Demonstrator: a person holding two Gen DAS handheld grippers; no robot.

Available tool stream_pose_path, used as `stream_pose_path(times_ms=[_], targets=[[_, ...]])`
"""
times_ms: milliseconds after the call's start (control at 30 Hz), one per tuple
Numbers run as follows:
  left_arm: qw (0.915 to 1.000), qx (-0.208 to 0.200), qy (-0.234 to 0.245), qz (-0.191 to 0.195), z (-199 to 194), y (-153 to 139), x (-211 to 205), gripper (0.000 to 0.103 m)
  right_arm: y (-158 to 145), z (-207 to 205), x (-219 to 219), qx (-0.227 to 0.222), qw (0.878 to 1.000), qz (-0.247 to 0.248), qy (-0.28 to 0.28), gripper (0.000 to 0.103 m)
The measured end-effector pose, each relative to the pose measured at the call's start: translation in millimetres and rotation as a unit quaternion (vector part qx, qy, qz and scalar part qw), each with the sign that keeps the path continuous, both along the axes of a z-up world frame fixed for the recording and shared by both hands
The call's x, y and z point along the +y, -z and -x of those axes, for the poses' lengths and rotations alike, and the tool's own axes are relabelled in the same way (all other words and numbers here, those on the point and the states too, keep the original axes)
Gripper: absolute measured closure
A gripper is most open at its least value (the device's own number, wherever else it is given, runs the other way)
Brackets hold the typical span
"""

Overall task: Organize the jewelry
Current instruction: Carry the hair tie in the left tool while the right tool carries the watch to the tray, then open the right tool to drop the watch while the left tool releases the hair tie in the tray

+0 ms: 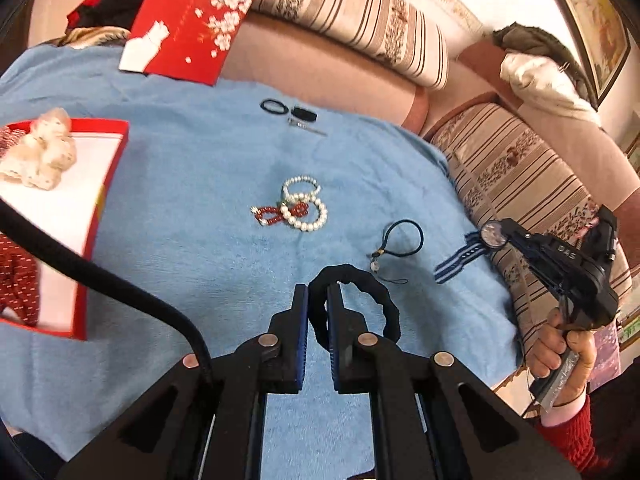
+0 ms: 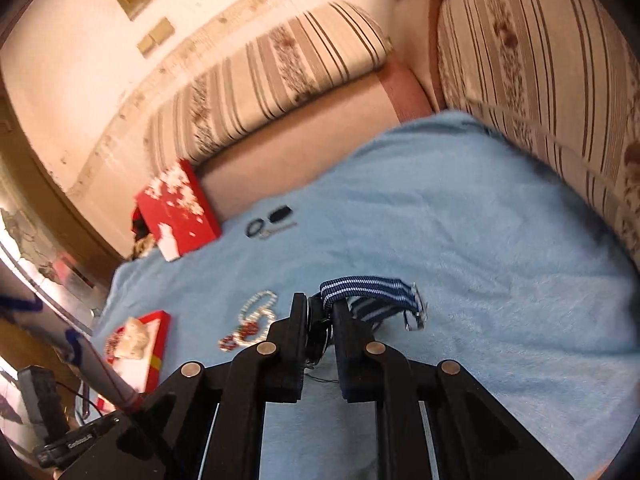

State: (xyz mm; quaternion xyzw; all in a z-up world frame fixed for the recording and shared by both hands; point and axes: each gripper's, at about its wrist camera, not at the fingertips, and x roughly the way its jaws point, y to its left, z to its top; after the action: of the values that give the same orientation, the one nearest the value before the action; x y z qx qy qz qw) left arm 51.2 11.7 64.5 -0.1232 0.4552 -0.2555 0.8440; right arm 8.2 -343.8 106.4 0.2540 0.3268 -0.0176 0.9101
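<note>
Left gripper pinches a scrunchie; right gripper clamps a watch. Box part-filled; bracelets, ties remain on the blanket.

Black scrunchie pinched upright, striped-strap watch clamped, pearl bracelets lying overlapped

Light-blue blanket, red box, navy-and-white striped watch strap, black scrunchie.
</note>
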Motion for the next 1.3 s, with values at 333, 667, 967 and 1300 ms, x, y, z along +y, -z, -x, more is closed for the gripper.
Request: stream_pose_path(times_ms=[333,667,967,1300], targets=[[0.998,-0.03,-0.053,0.016,23,-33,62,0.095,-56,12,59,-0.051,0.997,0.024,-0.06,0.089],[0.9845,-0.053,-0.161,-0.044,13,-49,175,0.095,-86,-20,169,-0.067,0.982,0.055,-0.165,0.089],[0.9679,-0.025,-0.24,-0.071,-22,-32,266,0.095,-71,-66,279,-0.049,0.963,0.074,-0.255,0.089],[0.9568,0.029,-0.266,-0.113,-57,32,298,0.095,-32,-122,392,-0.018,0.942,0.094,-0.322,0.089]])
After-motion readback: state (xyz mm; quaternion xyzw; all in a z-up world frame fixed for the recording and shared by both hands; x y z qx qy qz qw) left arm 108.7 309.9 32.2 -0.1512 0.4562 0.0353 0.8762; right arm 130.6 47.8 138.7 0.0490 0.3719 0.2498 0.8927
